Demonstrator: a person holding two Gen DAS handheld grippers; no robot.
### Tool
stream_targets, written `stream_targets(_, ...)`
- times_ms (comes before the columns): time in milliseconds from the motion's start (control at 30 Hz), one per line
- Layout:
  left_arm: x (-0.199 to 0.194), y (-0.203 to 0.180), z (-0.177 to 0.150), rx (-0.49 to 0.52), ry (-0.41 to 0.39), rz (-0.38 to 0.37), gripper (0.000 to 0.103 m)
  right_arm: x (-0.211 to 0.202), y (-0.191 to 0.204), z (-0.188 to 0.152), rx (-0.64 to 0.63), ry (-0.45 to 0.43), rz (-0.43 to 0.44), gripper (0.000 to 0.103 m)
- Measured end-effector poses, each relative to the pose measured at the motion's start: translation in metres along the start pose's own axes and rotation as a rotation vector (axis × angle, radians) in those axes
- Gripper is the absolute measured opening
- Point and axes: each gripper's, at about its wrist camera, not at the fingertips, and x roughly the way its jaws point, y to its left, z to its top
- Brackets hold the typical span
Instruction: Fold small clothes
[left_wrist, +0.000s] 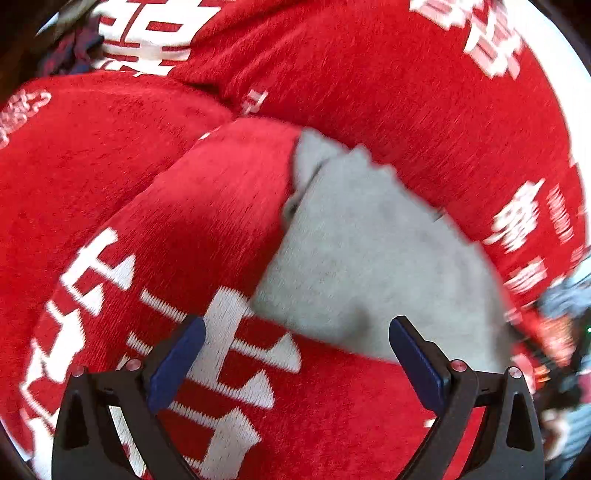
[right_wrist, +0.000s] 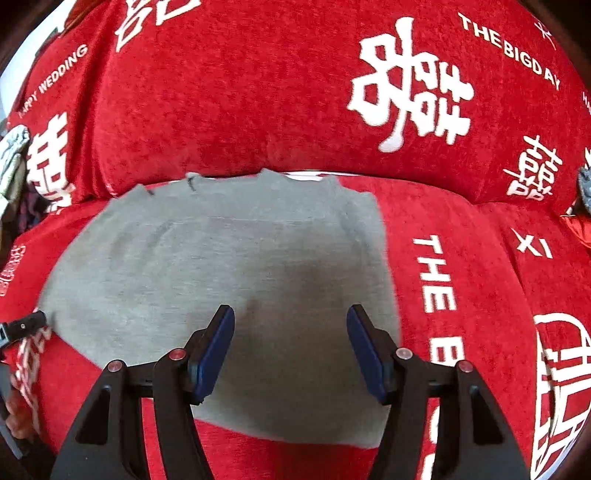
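Note:
A small grey garment (right_wrist: 236, 266) lies flat on a red sofa seat covered in white characters; it looks folded, with its neckline edge toward the backrest. My right gripper (right_wrist: 290, 317) is open and empty, hovering over the garment's near right part. In the left wrist view the garment (left_wrist: 369, 258) lies to the right and is blurred. My left gripper (left_wrist: 295, 328) is open and empty above the garment's left edge and the red cover. The left gripper's tip (right_wrist: 22, 326) shows at the garment's left corner in the right wrist view.
The red sofa backrest (right_wrist: 258, 92) rises right behind the garment. The red seat cover (right_wrist: 461, 277) extends to the right. Other clothes lie at the left edge (right_wrist: 13, 162) and far right (right_wrist: 583, 184). Dark fabric sits at the upper left (left_wrist: 70, 51).

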Motion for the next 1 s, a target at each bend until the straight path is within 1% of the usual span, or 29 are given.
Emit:
stream_targets(67,0.004,0.01,0.007,-0.093,0.038,-0.178,0.099,0.0,0.013,0.001,-0.021,-0.003,0.009,0.067)
stream_targets(100,0.007,0.013,0.009,-0.121,0.051,-0.237,0.099,0.0,0.019,0.002,-0.03,-0.002,0.014,0.067)
stream_targets(133,0.012,0.015,0.011,-0.148,0.064,-0.283,0.099,0.001,0.023,0.001,-0.034,0.0,0.02,0.067)
stream_targets(200,0.019,0.013,0.015,-0.156,0.041,-0.298,0.099,0.002,0.032,0.001,-0.045,0.006,0.034,0.067)
stream_targets(233,0.022,0.011,0.018,-0.153,0.036,-0.296,0.091,0.003,0.037,0.002,-0.053,0.009,0.035,0.067)
stream_targets(267,0.029,0.009,0.021,-0.159,0.044,-0.299,0.07,0.003,0.042,0.003,-0.063,0.011,0.036,0.067)
stream_targets(300,0.037,0.009,0.024,-0.171,0.067,-0.31,0.057,0.004,0.047,0.005,-0.076,0.014,0.037,0.067)
stream_targets(333,0.047,0.013,0.025,-0.191,0.1,-0.312,0.035,0.005,0.051,0.007,-0.083,0.016,0.038,0.067)
stream_targets(367,0.053,0.014,0.026,-0.201,0.111,-0.292,0.018,0.007,0.057,0.011,-0.097,0.019,0.037,0.067)
stream_targets(400,0.056,0.014,0.026,-0.195,0.108,-0.274,0.017,0.008,0.061,0.016,-0.106,0.02,0.035,0.067)
stream_targets(433,0.056,0.012,0.026,-0.189,0.097,-0.277,0.017,0.009,0.066,0.021,-0.118,0.018,0.035,0.067)
stream_targets(467,0.054,0.01,0.025,-0.174,0.077,-0.264,0.017,0.011,0.074,0.03,-0.129,0.018,0.04,0.067)
stream_targets(567,0.049,-0.001,0.022,-0.097,0.028,-0.199,0.017,0.024,0.095,0.056,-0.143,0.042,0.076,0.067)
stream_targets(667,0.046,-0.007,0.021,-0.057,-0.018,-0.17,0.017,0.053,0.134,0.088,-0.163,0.117,0.135,0.067)
stream_targets(767,0.043,-0.01,0.021,-0.028,-0.033,-0.128,0.017,0.083,0.172,0.113,-0.17,0.18,0.174,0.068)
stream_targets(833,0.041,-0.017,0.02,0.009,-0.05,-0.083,0.017,0.115,0.199,0.13,-0.142,0.27,0.242,0.068)
stream_targets(933,0.038,-0.025,0.017,0.054,-0.067,-0.027,0.017,0.147,0.231,0.144,-0.113,0.345,0.241,0.068)
stream_targets(1000,0.038,-0.025,0.016,0.064,-0.064,-0.011,0.017,0.169,0.253,0.149,-0.079,0.416,0.273,0.068)
